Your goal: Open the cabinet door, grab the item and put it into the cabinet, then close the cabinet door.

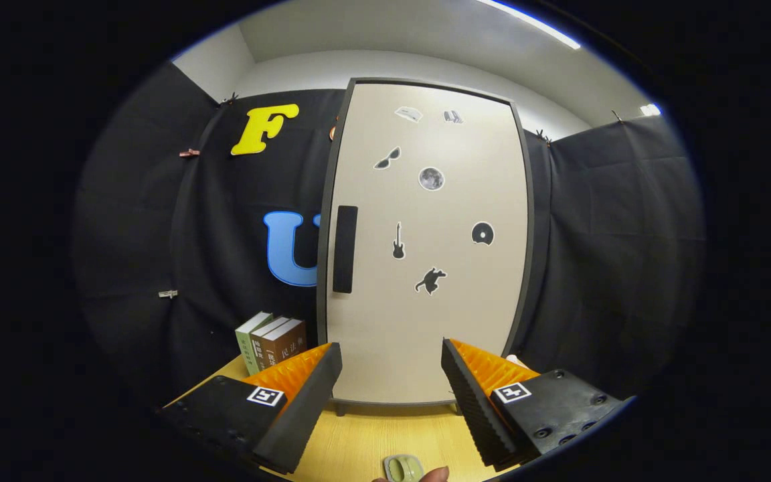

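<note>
Down at the near edge of the wooden table (359, 448), a small pale-green item (403, 468) lies flat, with a fingertip (434, 474) of the person just beside it. Above it the gripper (392, 381) is held with its two black-and-orange fingers spread wide apart and nothing between them; the item sits below and behind their tips, not in their reach as they point now.

Straight ahead stands the cabinet (425, 375), its beige door (452, 321) shut and dotted with stickers. The dark vertical handle (345, 249) runs along the door's left edge, well above the finger tips. A few books (272, 343) stand upright just to the left of the cabinet's foot, near the left finger.

What worries me is the handle: it looks flat and shallow, so the fingers could slide off it instead of catching, and a hard tug might shift the whole cabinet on the table. The door should swing out toward the gripper, and a low approach risks clipping the books. That little item looks easy to knock off the table edge.
</note>
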`<state>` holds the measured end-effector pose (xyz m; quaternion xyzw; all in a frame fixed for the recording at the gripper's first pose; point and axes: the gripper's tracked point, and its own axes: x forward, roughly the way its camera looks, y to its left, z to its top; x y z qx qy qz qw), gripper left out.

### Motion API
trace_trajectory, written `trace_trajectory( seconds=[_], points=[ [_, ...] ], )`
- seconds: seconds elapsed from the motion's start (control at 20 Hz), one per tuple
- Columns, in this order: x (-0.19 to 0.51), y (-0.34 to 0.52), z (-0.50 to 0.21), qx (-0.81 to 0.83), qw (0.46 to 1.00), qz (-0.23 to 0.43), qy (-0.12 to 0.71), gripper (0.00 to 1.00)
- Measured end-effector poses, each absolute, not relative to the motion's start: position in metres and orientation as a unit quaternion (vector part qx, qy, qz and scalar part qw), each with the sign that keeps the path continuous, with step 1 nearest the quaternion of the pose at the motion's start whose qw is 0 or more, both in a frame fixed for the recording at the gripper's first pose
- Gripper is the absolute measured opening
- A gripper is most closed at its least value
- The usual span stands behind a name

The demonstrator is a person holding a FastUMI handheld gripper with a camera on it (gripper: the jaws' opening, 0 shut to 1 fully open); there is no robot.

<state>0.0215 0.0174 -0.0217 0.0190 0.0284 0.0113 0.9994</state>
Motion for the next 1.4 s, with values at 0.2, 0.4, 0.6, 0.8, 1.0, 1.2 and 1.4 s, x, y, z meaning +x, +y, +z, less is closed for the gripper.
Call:
trace_trajectory(
  seconds=[0.2,0.4,0.6,0.8,1.0,1.2,1.4],
  points=[
    [0.06,0.033,-0.011,0.041,0.999,0.021,0.028,0.97],
    [0.115,0.052,0.018,0.065,0.998,0.021,0.009,0.97],
    [0.161,0.071,0.037,0.052,0.998,0.023,-0.006,0.97],
    [0.193,0.097,0.04,0.055,0.998,0.041,-0.01,0.97],
    [0.213,0.096,0.029,0.056,0.998,0.01,0.012,0.67],
    [0.213,0.087,0.029,0.071,0.997,0.012,0.02,0.3],
    [0.202,0.089,0.031,0.054,0.997,0.05,0.025,0.22]
  ],
)
